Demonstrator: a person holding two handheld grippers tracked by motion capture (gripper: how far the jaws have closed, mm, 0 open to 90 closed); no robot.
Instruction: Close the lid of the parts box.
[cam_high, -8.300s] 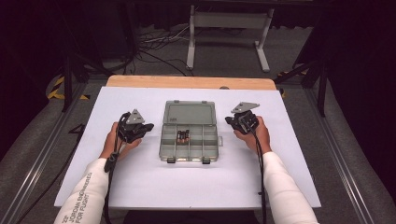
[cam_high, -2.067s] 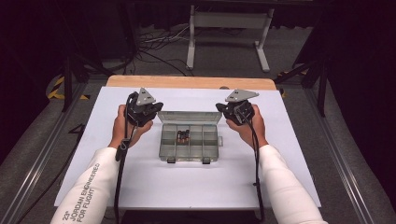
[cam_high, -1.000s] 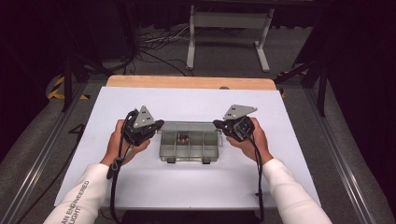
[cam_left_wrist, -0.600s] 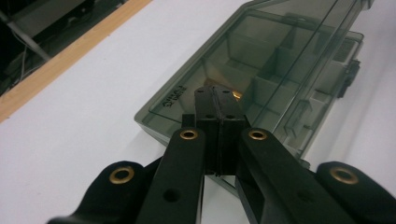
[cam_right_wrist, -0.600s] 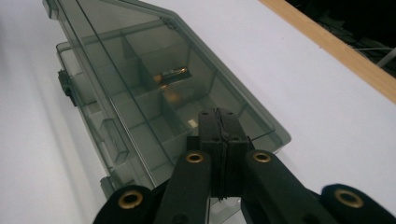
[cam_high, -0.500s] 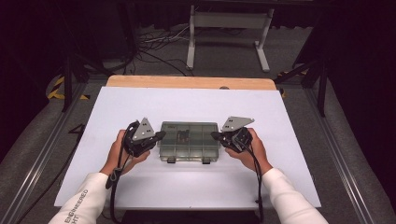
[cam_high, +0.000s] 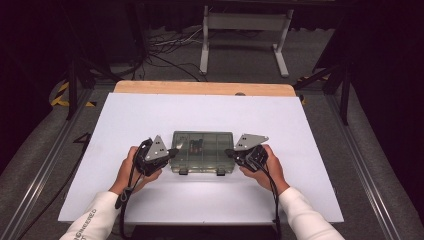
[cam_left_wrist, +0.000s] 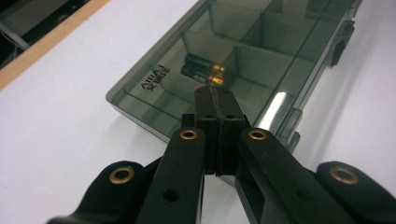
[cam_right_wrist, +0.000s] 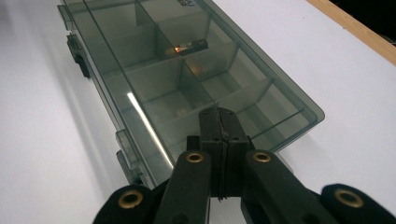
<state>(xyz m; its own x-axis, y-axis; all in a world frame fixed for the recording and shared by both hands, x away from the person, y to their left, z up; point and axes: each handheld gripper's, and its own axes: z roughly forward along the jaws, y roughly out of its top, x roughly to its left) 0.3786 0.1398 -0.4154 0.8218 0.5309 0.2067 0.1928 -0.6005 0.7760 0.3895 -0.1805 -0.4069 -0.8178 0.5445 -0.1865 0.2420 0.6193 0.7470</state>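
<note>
In the high view, a smoky clear plastic box (cam_high: 202, 151) lies flat, lid shut, near the middle of the white worktop (cam_high: 125, 120), whose far edge shows a strip of bare wood. The left tool (cam_high: 172, 150) sits at the box's left end and the right tool (cam_high: 229, 152) at its right end, each topped by a grey three-cornered plate. A white sleeve (cam_high: 89, 226) at lower left carries dark printed letters, too small to read.

In the left gripper view, the left tool (cam_left_wrist: 218, 95) has its matte black jaws pressed together with nothing between them, the tip over the box (cam_left_wrist: 154, 95) lid. Raised lettering is moulded into the lid's corner; I cannot read it. Under the lid, thin walls split the box into compartments, and one holds dark batteries (cam_left_wrist: 203, 67) with gold ends.

In the right gripper view, the right tool (cam_right_wrist: 217, 114) is likewise closed and empty, its tip over the box (cam_right_wrist: 289, 109). Small latches (cam_right_wrist: 77, 53) stick out along one long side.
</note>
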